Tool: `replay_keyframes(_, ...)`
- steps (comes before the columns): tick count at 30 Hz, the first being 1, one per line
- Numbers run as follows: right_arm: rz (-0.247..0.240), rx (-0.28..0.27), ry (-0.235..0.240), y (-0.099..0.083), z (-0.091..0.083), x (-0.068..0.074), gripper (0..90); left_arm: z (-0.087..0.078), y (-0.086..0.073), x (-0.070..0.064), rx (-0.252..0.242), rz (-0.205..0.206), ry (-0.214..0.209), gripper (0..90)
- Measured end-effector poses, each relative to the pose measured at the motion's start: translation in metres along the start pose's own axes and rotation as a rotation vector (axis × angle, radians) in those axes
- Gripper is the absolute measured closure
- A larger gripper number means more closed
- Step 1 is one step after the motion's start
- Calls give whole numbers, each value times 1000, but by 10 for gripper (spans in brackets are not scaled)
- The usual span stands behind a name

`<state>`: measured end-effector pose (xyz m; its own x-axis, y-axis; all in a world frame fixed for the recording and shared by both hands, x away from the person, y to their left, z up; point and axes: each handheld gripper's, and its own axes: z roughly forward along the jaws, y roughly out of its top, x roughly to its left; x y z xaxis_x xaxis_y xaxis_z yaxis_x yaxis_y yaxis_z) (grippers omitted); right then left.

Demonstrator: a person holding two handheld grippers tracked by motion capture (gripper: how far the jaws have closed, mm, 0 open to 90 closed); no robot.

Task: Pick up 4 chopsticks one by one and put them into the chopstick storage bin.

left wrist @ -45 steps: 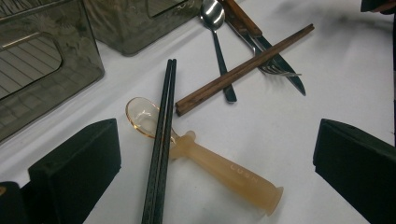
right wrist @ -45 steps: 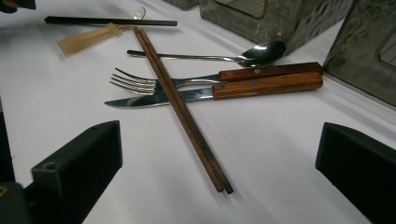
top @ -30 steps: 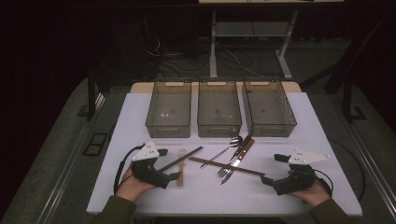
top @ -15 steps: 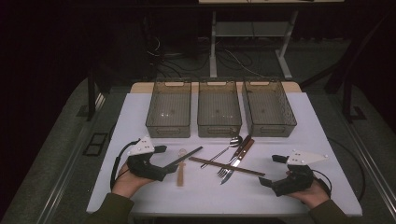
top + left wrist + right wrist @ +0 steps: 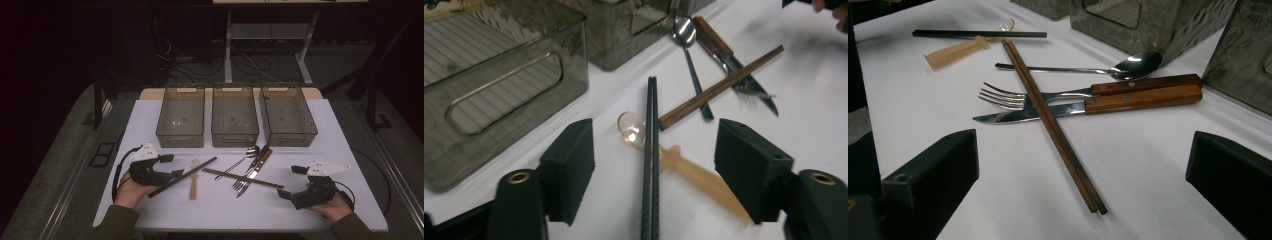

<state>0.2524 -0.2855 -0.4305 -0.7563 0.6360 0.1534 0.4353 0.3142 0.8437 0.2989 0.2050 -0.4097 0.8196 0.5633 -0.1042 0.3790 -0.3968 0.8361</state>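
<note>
Now the left gripper sits farther left and closer to the near end of the black chopsticks than it did 1 second ago, when it lay over their middle; its jaws stand wide apart and hold nothing. In the left gripper view the black chopsticks run straight up the gap between the 2 jaws, so the shift reads as lining up for a grasp at the pair's near end, a grasp not yet made. The right gripper has drifted slightly toward the near edge of the table over the same second, jaws likewise wide open and empty, aimed at the brown chopsticks. The left gripper view shows what the high view blurs: the black pair lies across a translucent amber spoon, touching it, so a pinch there may drag the spoon along. The right gripper view shows the brown pair lying over the fork and knife, with the metal spoon just behind. The high view alone gives the layout: 3 empty bins stand in a row beyond the cutlery, well apart from both grippers.
</note>
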Motion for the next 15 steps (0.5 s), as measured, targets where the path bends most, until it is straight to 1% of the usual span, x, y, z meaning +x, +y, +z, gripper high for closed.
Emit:
replay_keyframes(1,-2,-3,2,0,0,0,2,-1,-1,1,2,-5,3,363)
replay_keyframes(2,-4,-2,5,0,0,1,2,-2,-3,2,4,-12,-7,404)
replay_keyframes(4,-7,-2,5,0,0,1,2,-2,-3,3,6,-15,-10,456)
replay_keyframes(5,-7,-2,5,0,0,1,2,-1,-4,3,12,-12,-14,456)
replay_keyframes(6,-7,-6,5,0,0,1,2,-1,-4,3,20,-11,-13,481)
replay_keyframes(7,-9,-11,5,0,0,0,2,1,-6,2,34,-8,-17,527)
replay_keyframes(9,-8,-10,6,1,-1,0,2,2,-6,2,42,-6,-16,562)
replay_keyframes(10,-10,-10,7,1,-1,0,2,2,-7,2,49,-8,-22,593)
replay_keyframes(11,-11,-8,7,1,-1,1,2,2,-8,2,60,-19,-15,612)
replay_keyframes(13,-14,-8,5,1,-1,1,2,2,-8,3,65,-23,-11,653)
replay_keyframes(15,-14,-10,5,1,-1,1,2,2,-9,3,72,-26,-13,671)
